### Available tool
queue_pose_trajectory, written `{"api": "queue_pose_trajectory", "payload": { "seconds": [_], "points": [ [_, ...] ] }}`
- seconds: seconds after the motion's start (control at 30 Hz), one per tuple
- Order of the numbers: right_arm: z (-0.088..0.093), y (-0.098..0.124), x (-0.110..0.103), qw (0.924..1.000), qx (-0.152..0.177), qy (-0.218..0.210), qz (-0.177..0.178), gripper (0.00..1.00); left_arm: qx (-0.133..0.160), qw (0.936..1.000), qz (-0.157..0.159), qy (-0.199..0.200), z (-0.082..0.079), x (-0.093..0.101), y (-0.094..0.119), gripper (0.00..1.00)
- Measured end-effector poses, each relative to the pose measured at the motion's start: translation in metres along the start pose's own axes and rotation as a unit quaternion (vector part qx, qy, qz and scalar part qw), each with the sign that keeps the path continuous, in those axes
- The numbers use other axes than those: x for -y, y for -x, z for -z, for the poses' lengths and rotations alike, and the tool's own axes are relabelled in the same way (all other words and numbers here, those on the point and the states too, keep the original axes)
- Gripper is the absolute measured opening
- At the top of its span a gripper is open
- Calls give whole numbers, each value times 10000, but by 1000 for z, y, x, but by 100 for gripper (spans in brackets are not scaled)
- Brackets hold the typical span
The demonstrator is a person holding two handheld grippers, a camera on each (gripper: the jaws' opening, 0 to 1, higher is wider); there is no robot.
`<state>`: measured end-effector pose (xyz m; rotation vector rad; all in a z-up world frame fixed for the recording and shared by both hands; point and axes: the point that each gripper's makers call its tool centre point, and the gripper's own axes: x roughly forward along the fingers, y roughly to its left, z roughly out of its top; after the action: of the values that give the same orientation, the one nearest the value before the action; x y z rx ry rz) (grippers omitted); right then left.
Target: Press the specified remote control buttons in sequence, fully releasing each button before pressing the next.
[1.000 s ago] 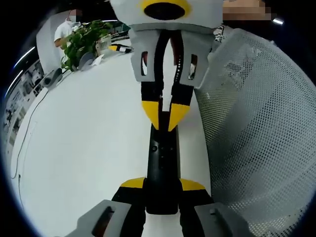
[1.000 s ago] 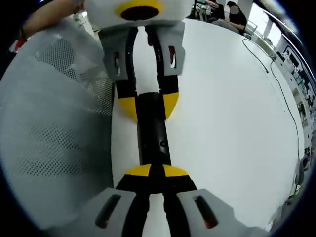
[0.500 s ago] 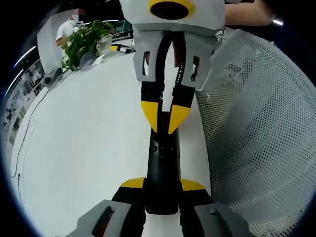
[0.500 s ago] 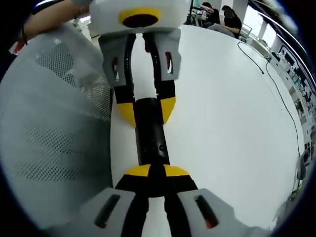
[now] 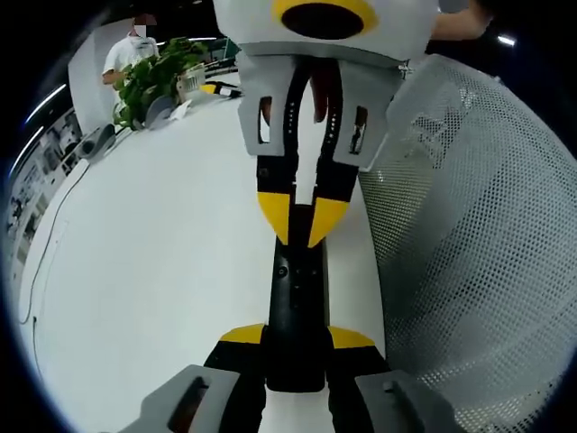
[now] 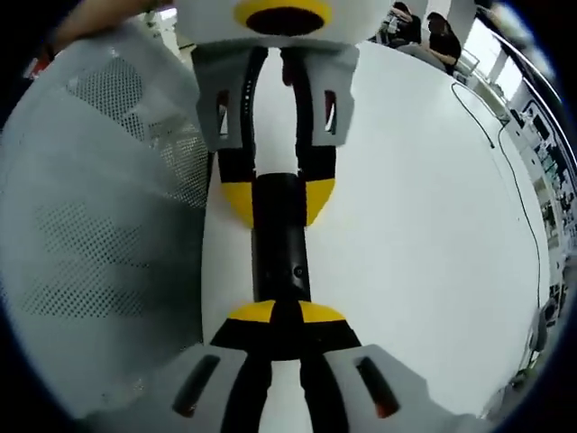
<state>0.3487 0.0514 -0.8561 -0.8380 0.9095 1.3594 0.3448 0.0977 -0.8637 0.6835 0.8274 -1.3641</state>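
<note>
In the left gripper view, a mesh chair back (image 5: 469,271) crowds close to the right of the left hand-held gripper (image 5: 296,338), while the opposing right hand-held gripper (image 5: 302,216) blocks the way ahead. To its left the white counter (image 5: 144,253) lies open as far as a potted plant (image 5: 153,77).

Between the left gripper (image 5: 297,336) jaws, the near end of the black remote control (image 5: 297,298) is hidden, and its far end sits under the tips of the right gripper (image 5: 302,223), so the button there can't be made out. The remote's button markings are too small to read. Off to that gripper's right, the white mesh chair back (image 5: 469,244) runs out past the picture's edge.
</note>
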Motion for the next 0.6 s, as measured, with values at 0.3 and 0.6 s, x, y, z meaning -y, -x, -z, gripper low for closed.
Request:
{"api": "queue_pose_trajectory", "payload": {
  "seconds": [0.3,0.6],
  "points": [
    [-5,1,2,9987,276,-421,64,10,44,10000,12,71,0,0,0,24],
    [-8,-4,0,10000,47,14,44,7,34,10000,16,48,0,1,0,24]
  ]
}}
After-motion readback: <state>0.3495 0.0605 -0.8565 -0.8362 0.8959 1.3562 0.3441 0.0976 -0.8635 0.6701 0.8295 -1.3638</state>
